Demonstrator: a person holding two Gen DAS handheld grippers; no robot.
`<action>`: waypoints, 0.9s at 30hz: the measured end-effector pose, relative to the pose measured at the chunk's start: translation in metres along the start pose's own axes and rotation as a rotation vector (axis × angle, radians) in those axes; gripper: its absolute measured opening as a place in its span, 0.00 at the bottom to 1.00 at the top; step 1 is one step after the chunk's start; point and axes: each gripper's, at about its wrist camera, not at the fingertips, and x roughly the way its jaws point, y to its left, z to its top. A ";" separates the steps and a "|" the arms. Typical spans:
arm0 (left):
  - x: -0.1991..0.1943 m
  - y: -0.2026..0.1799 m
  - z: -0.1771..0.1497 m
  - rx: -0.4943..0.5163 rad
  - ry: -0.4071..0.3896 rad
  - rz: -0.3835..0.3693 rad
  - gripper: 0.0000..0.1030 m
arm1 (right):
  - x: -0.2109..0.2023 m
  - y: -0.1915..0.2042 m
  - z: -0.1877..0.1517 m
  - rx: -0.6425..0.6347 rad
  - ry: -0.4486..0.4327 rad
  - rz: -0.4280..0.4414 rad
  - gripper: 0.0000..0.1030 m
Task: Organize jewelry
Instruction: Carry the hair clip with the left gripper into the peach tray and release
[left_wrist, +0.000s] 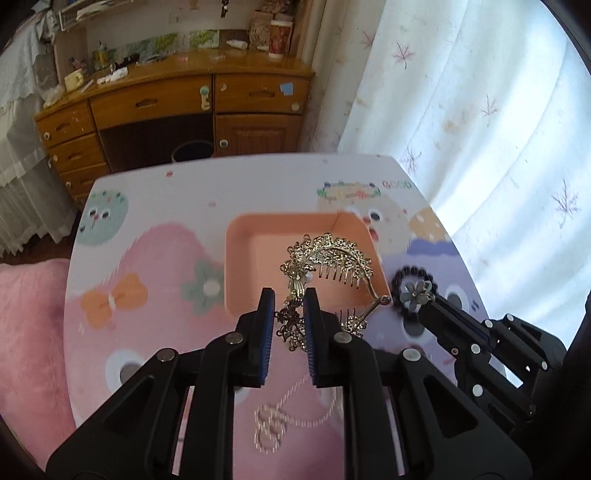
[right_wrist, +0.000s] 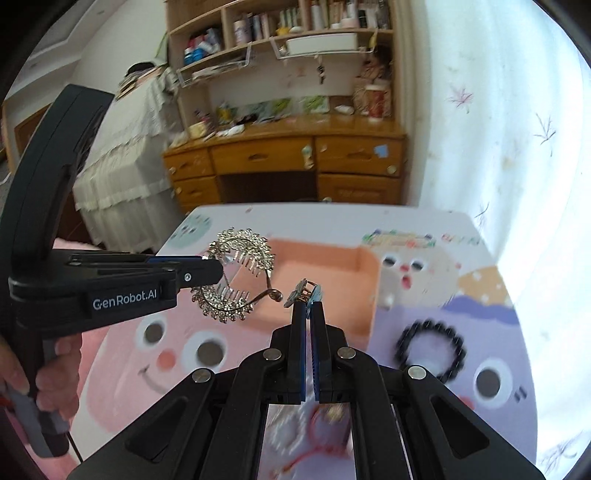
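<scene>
1. Table (left_wrist: 147, 229) with cartoon print; peach tray (left_wrist: 243, 266) sits on it toward the far side.
2. Left gripper (left_wrist: 289, 295) – jaws narrow, clamped on gold hair comb (left_wrist: 328, 258), held above the tray's near edge.
3. Right gripper (right_wrist: 308, 299) – jaws nearly closed, pinching small flower clip (right_wrist: 303, 290) just beside the comb.
4. Black beaded bracelet (right_wrist: 430, 349) lies on the table, right of the tray.

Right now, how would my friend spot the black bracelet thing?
Find the peach tray on the cartoon table mat. Just right of it, on the mat's purple face, lies the black beaded bracelet. It is the only dark ring; the other jewelry is gold, pearly or pink.
</scene>
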 end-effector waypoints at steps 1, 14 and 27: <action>0.004 -0.001 0.007 -0.003 -0.003 0.002 0.13 | 0.005 -0.005 0.007 0.010 -0.002 -0.009 0.02; 0.057 0.009 0.043 -0.032 0.022 0.063 0.57 | 0.070 -0.041 0.019 0.183 0.098 0.009 0.34; 0.036 0.043 -0.011 0.011 0.057 -0.005 0.57 | 0.042 -0.074 -0.042 0.377 0.180 -0.032 0.61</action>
